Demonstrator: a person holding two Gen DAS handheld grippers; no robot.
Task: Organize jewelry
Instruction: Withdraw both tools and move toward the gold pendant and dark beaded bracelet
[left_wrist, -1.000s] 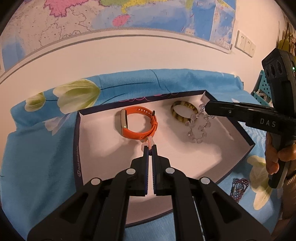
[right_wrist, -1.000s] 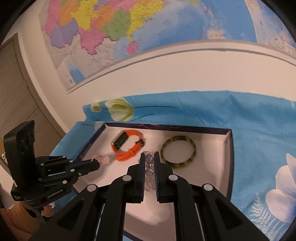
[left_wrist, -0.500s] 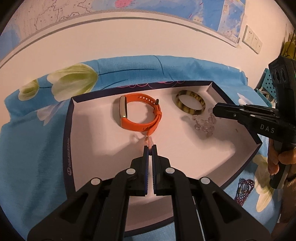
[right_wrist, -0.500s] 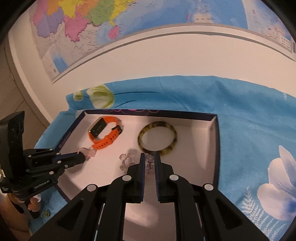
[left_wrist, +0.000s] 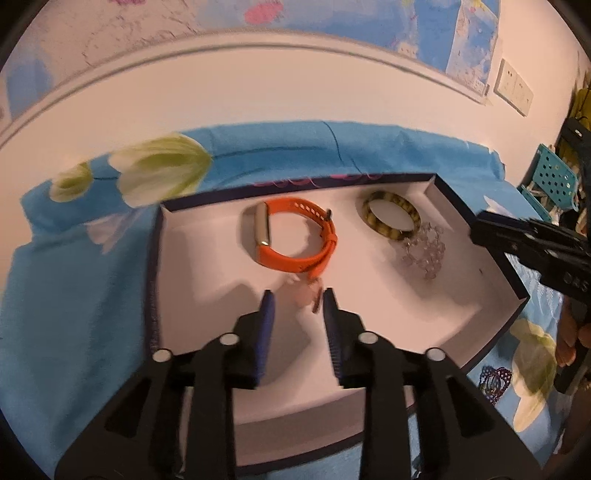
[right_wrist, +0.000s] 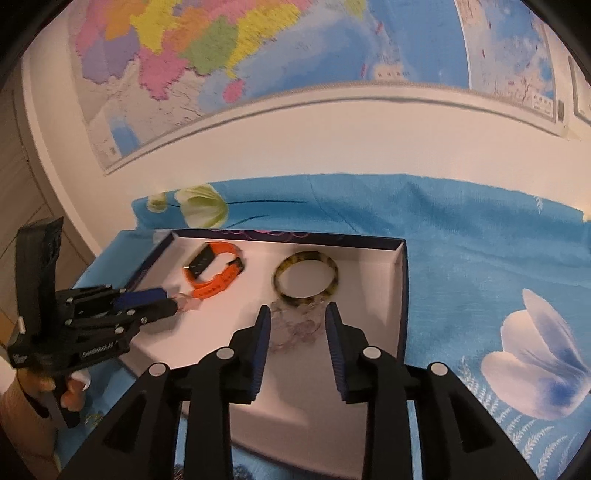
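Both tongs now gape wide: blurred pink beads (left_wrist: 306, 291) lie between left tongs (left_wrist: 297, 301); clear bracelet (right_wrist: 295, 326) between right tongs (right_wrist: 298, 317).

Black hand-held gripper (left_wrist: 298, 295), blue ribbed pads (left_wrist: 266, 314), silver screws

My left gripper (left_wrist: 297, 301), clamped on the pink bead bracelet (left_wrist: 304, 293) a second ago, now stands spread, the bracelet lying in the tray (left_wrist: 436, 321) beside the orange watch (left_wrist: 291, 240). My right gripper (right_wrist: 297, 314) has also spread, dropping the clear bead bracelet (right_wrist: 295, 326) against the tortoiseshell bangle (right_wrist: 306, 273).
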